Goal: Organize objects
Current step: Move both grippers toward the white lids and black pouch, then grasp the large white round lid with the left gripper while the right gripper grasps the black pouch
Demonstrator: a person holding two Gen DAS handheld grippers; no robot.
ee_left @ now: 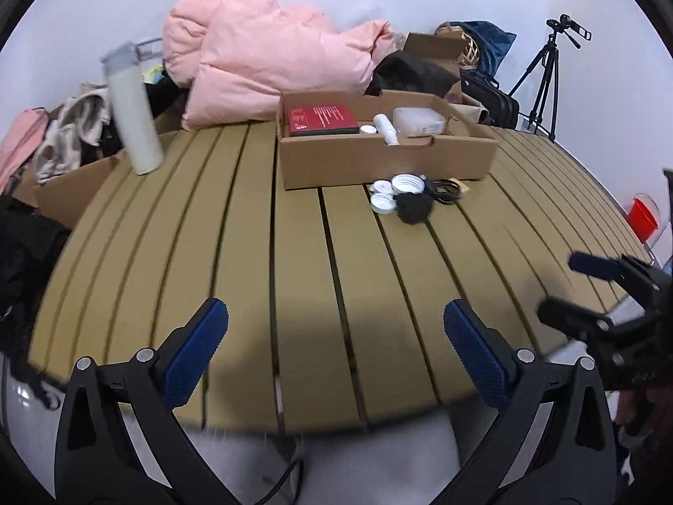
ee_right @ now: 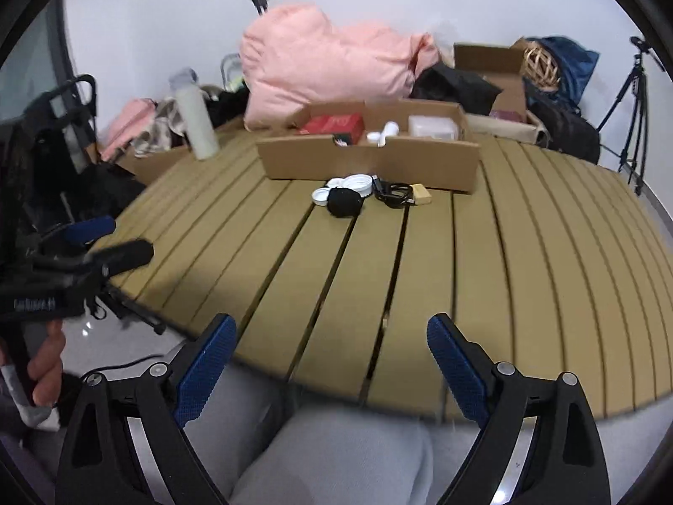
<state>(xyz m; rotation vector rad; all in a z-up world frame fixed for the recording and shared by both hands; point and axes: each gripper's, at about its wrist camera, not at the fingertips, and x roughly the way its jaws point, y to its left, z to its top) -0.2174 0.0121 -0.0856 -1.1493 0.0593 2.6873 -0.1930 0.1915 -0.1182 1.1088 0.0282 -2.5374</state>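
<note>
A: Left to right, what's on the table (ee_left: 235,252)?

B: A tall white bottle (ee_left: 132,113) at the far left. Then the open cardboard box (ee_left: 387,162) at the back, with a red book (ee_left: 321,120), a small white tube and a clear case already inside. Just in front of the box sits the loose heap: white lids (ee_left: 393,193), a black ball of cloth (ee_left: 414,207), a coiled black cable (ee_left: 446,191), a small tan block (ee_right: 420,194).

A: And the tools?

B: The left gripper (ee_left: 335,349) has its blue pads wide apart, nothing between them. The right gripper (ee_right: 331,362) is likewise spread and empty. Both hang over the near edge, well apart from the heap.

A: What might go wrong?

B: The heap is tightly packed, I'd judge. Lids touch the cloth and the cable touches the block, so a reach for one could drag or scatter its neighbours. The flat lids may slip out of the pads. A wide swing on the left could tip the bottle.
</note>
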